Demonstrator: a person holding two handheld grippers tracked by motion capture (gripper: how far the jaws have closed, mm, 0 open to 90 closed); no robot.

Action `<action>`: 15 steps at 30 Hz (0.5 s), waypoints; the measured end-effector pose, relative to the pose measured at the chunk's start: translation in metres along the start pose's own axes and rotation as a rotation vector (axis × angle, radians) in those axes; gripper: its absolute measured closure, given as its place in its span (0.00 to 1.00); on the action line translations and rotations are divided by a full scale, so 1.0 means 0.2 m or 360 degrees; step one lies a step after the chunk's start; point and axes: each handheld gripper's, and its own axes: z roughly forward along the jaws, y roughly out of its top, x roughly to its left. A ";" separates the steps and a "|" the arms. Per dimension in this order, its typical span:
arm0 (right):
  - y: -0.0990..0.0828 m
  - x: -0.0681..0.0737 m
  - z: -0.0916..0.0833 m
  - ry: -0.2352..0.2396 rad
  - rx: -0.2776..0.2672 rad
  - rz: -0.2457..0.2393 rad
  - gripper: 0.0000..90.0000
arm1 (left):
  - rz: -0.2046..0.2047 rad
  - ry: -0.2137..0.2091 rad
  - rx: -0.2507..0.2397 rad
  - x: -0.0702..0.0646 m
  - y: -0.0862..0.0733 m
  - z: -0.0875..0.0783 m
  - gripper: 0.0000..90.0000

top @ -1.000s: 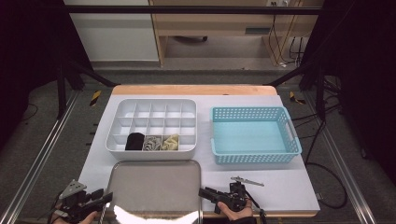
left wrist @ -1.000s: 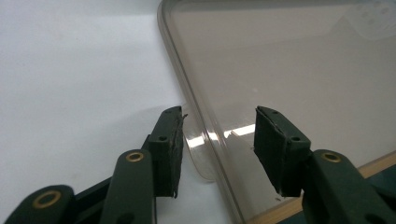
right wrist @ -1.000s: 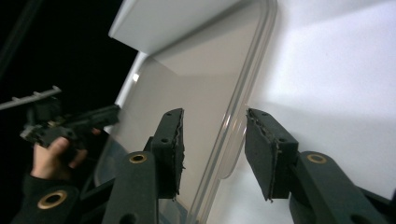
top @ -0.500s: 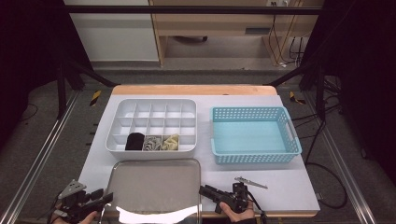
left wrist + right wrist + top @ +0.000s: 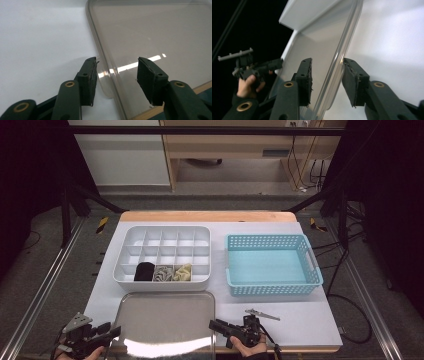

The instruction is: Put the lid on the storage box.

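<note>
Clear plastic, glossy with a white glare, makes up the lid that lies flat at the lower middle of the high view, on the white table, just below the white divided box. The box holds a black roll, a grey roll and a beige roll in its front row. A blue basket sits to the right of the box, near it but apart. The left gripper comes in at the lower left corner, its tips at the lid's left edge; the right gripper sits at the lower middle, its tips at the lid's right edge, and the right hand holds it from below. In the left gripper view the lid covers the upper right of the frame, with its rounded corner low at the centre. The left gripper stands spread, one jaw over the table and one over the lid, with the rim running between them; neither pad presses it. In the right gripper view the lid slants from the top centre down to the bottom centre. The right gripper straddles its rim, and its jaws have just been closing, though gaps show on both sides of the rim. At the left of this frame the left hand holds its gripper against a dark background.
</note>
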 end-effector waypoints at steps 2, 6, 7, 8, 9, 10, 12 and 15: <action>0.00 -0.01 0.00 -0.0009 0.0028 0.0020 0.67 | 0.0004 0.0001 0.0003 0.00 0.00 0.00 0.55; -0.01 0.00 0.00 -0.0032 0.0050 0.0005 0.67 | 0.0005 0.0003 0.0003 0.00 0.00 0.00 0.55; -0.01 0.00 0.00 -0.0042 0.0051 -0.0004 0.69 | 0.0004 0.0004 0.0004 0.00 0.00 0.00 0.55; -0.01 0.00 0.00 -0.0052 0.0063 -0.0029 0.73 | 0.0004 0.0003 0.0004 0.00 0.00 0.00 0.55; -0.01 -0.01 0.00 -0.0070 0.0071 -0.0046 0.76 | 0.0001 0.0003 0.0003 0.00 0.00 0.00 0.55; -0.01 -0.01 0.00 -0.0081 0.0078 -0.0057 0.78 | 0.0002 0.0002 0.0003 0.00 0.00 0.00 0.55; 0.00 -0.01 0.00 -0.0094 0.0089 -0.0084 0.79 | -0.0008 -0.0004 -0.0001 0.00 0.00 0.00 0.55; 0.00 -0.01 0.00 -0.0100 0.0094 -0.0107 0.80 | -0.0020 -0.0022 -0.0004 0.01 0.00 0.00 0.54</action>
